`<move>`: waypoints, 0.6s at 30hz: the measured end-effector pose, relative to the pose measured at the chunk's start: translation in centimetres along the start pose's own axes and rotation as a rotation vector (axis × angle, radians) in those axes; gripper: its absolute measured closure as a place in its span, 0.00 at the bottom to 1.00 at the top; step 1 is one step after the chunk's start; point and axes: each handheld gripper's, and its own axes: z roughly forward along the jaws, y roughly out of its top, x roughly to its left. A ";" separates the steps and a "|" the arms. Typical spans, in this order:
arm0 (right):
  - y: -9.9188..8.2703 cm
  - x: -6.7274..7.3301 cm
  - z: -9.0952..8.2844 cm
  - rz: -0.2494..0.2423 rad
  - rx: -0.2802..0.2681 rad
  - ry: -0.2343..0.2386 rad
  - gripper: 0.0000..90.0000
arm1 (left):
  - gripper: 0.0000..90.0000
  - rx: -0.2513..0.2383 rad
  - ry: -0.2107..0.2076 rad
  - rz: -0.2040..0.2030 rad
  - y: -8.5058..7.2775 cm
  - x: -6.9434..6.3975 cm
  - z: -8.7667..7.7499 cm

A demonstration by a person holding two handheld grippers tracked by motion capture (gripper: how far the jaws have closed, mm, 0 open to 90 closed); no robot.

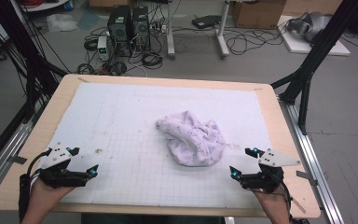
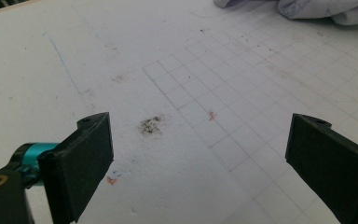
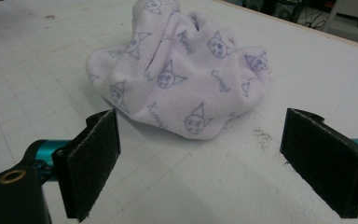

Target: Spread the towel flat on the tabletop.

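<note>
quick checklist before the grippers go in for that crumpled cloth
1. Left gripper jaws open, nothing between them: ok.
2. Right gripper jaws open, nothing between them: ok.
3. Cloth lies free on the white mat, touched by neither gripper: ok.
4. Cloth spread flat: not ok, it lies bunched in a heap.
5. A corner or edge to grab: cannot tell, folds hide them.

Both grippers wait with fingers apart.
The left gripper (image 1: 85, 161) and the right gripper (image 1: 242, 162) are held low, far apart, both empty, each forearm entering from below.
</note>
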 end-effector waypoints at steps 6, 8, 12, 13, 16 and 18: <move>0.0 -0.1 0.0 -0.003 -0.004 -0.003 0.12 | 0.09 0.006 -0.003 0.003 0.0 0.0 0.3; -0.1 -0.2 0.0 -0.001 -0.003 -0.004 0.12 | 0.09 0.004 0.002 0.006 0.0 0.0 0.3; 0.0 -0.2 0.2 0.004 -0.005 0.006 0.12 | 0.09 0.004 0.007 0.006 -0.2 0.0 0.1; 0.0 -0.2 0.3 0.004 -0.004 0.005 0.12 | 0.09 0.004 0.008 0.003 -0.2 0.0 0.0; 0.2 -0.1 0.5 -0.001 -0.003 0.014 0.12 | 0.09 0.004 0.011 0.003 -0.3 0.0 -0.2; 0.3 -0.1 0.6 -0.001 -0.005 0.016 0.12 | 0.09 0.000 0.012 -0.001 -0.4 0.0 -0.2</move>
